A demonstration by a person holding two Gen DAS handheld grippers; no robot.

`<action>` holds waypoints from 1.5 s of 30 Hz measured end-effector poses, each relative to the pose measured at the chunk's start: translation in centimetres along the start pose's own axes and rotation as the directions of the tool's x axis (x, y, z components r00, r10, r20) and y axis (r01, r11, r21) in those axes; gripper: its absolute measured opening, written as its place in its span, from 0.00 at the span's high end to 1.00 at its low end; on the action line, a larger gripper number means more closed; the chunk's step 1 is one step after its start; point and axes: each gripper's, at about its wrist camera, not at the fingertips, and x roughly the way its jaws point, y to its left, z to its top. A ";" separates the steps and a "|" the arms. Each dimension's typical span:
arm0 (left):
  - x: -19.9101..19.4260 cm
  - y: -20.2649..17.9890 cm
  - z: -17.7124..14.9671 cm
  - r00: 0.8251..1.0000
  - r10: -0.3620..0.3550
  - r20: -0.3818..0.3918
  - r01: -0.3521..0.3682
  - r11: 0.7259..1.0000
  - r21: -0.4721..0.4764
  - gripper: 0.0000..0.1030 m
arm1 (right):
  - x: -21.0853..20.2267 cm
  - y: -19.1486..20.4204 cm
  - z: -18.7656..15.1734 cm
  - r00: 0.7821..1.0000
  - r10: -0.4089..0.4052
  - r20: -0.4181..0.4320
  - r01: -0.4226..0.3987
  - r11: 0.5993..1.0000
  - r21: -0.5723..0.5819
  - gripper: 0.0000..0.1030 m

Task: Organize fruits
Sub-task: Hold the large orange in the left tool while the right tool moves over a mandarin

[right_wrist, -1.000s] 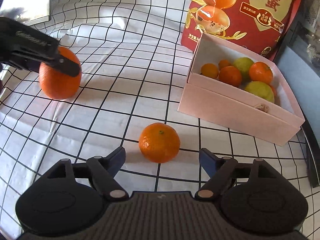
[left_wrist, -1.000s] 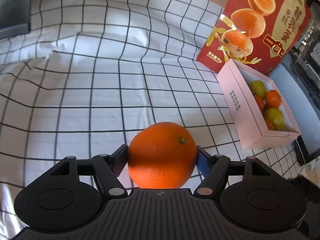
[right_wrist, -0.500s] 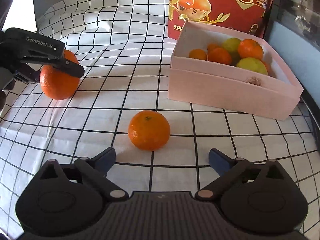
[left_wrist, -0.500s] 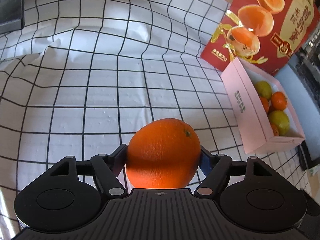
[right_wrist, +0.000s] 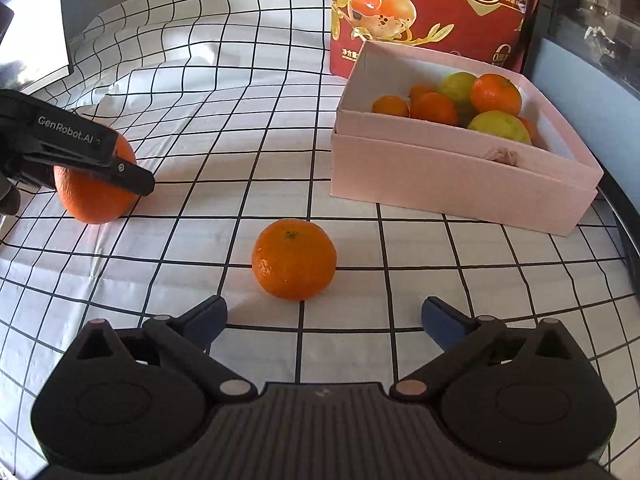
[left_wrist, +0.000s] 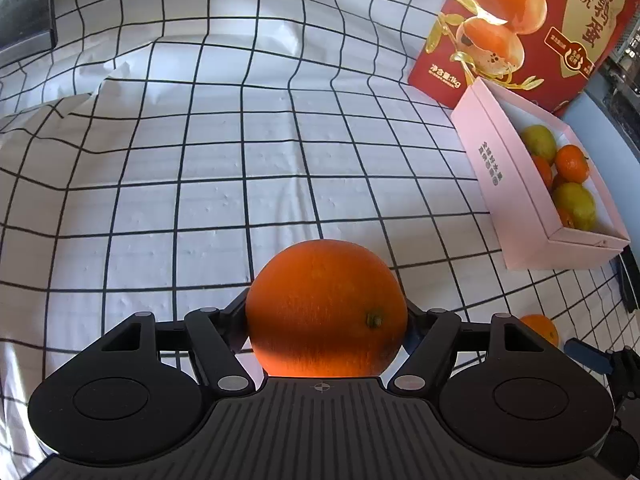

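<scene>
My left gripper (left_wrist: 326, 320) is shut on a large orange (left_wrist: 326, 308), held just above the checked cloth; it also shows in the right wrist view (right_wrist: 94, 192) at the left. My right gripper (right_wrist: 324, 316) is open and empty, just short of a small mandarin (right_wrist: 294, 258) lying on the cloth; that mandarin also shows in the left wrist view (left_wrist: 540, 328). A pink box (right_wrist: 440, 168) at the right holds several mandarins and green-yellow fruits; it also shows in the left wrist view (left_wrist: 500, 168).
A red printed carton (right_wrist: 432, 8) stands behind the pink box. A dark flat object (left_wrist: 24, 12) lies at the far left. The white cloth with a black grid (left_wrist: 200, 160) is wrinkled at the back left. A dark edge (right_wrist: 628, 220) runs along the right.
My left gripper has carried the large orange forward and right, so the pink box looks nearer. My right gripper has moved closer to the small mandarin and stays open.
</scene>
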 end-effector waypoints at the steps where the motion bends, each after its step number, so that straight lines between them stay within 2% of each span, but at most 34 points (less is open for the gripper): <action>1: 0.0 0.0 0.0 1.000 -0.003 0.001 0.003 1.000 -0.003 0.27 | 0.0 0.0 0.0 1.000 0.000 0.002 0.000 1.000 0.000 0.00; 7: -0.6 0.1 -0.7 0.999 -0.029 -0.018 0.029 0.999 -0.015 0.27 | -0.3 -0.2 -0.4 1.000 0.005 0.031 -0.005 1.000 -0.010 0.00; 17: -1.3 -1.6 -2.8 0.990 -0.135 -0.038 0.137 0.988 0.065 0.27 | -0.4 -0.1 -0.5 0.999 0.003 0.044 -0.003 1.000 -0.011 0.00; 21: -1.9 -1.4 -3.3 0.991 -0.130 -0.031 0.132 0.989 0.072 0.27 | -0.3 -0.3 -0.4 0.999 0.013 0.034 -0.012 1.000 -0.017 0.01; 22: -2.1 -1.1 -3.5 0.991 -0.130 -0.027 0.131 0.989 0.069 0.27 | -0.4 -0.3 -0.3 0.999 0.018 0.027 -0.017 1.000 -0.021 0.02; 24: -2.4 -0.9 -3.8 0.991 -0.131 -0.012 0.131 0.989 0.069 0.27 | -0.5 -0.2 -0.2 0.999 0.033 0.034 -0.032 0.999 -0.037 0.14; 27: -2.7 -0.4 -4.4 0.989 -0.147 0.014 0.146 0.987 0.073 0.25 | -0.5 0.1 0.1 0.998 0.051 0.035 -0.049 0.997 -0.060 0.19; 31: -2.8 0.0 -4.5 0.986 -0.164 0.040 0.161 0.985 0.053 0.25 | -0.1 0.2 0.8 0.998 0.047 0.033 -0.045 0.998 -0.050 0.19; 33: -3.5 -0.2 -4.6 0.984 -0.146 0.104 0.139 0.988 0.071 0.27 | 0.0 0.3 1.0 0.998 0.046 0.032 -0.044 0.998 -0.050 0.19; 36: -4.7 -0.7 -4.5 0.972 -0.133 0.196 0.110 0.986 0.124 0.29 | 0.1 0.2 1.1 0.998 0.048 0.031 -0.047 0.997 -0.054 0.19; 45: -4.8 -1.1 -4.7 0.980 -0.135 0.146 0.110 0.979 0.169 0.26 | 0.6 0.4 1.6 0.998 0.056 0.031 -0.054 0.997 -0.063 0.20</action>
